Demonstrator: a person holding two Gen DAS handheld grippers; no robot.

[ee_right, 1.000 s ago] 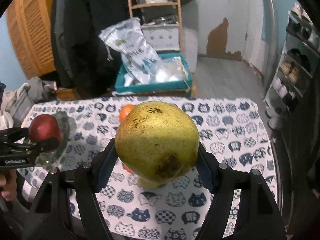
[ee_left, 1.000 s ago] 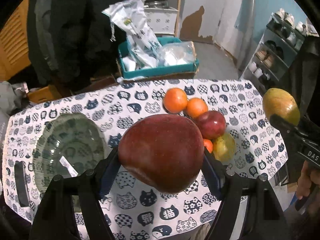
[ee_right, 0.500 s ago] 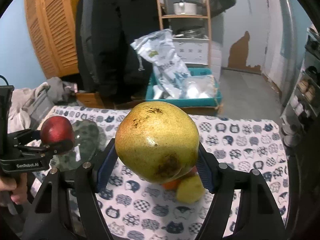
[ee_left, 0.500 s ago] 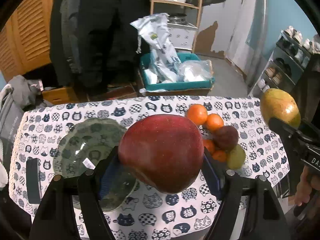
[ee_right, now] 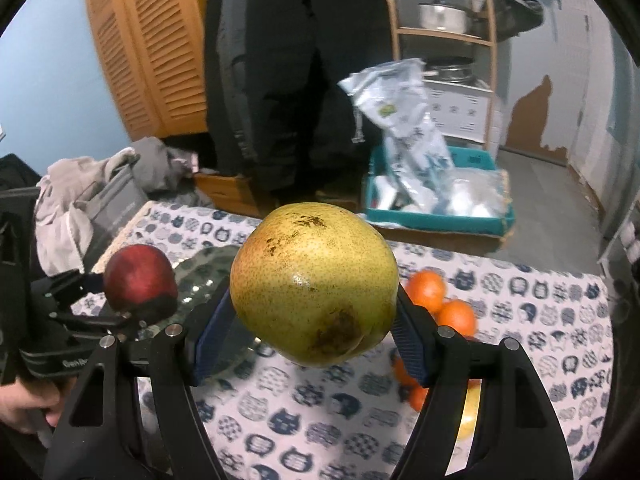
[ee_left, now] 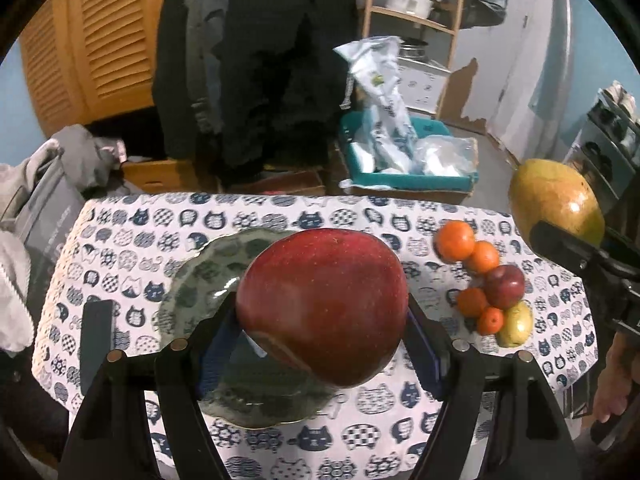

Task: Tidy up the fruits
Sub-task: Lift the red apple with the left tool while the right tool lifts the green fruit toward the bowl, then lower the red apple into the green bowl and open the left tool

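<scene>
Left wrist view. Left gripper [ee_left: 322, 320]: clamped on a red apple [ee_left: 322, 308], held in the air over the green glass plate [ee_left: 192, 280], which sits on the cat-print tablecloth [ee_left: 120, 232]. At 3 o'clock of the plate, well apart: a cluster of four oranges [ee_left: 454, 240], a smaller red apple [ee_left: 505, 286] and a yellow-green fruit [ee_left: 516, 324], all touching or nearly so. At 2 o'clock, the right gripper's pear [ee_left: 556, 204].

Right wrist view. Right gripper [ee_right: 314, 316]: clamped on a speckled green-yellow pear [ee_right: 314, 288], aloft, with the plate's edge showing at 9 o'clock behind it.

Risks, as judgement. Both fruits appear headed for one plate, so the grippers could collide over it. Round fruit let go from a height may roll off the shallow plate. The pear shows a brown soft spot; hard squeezing could bruise it further.
</scene>
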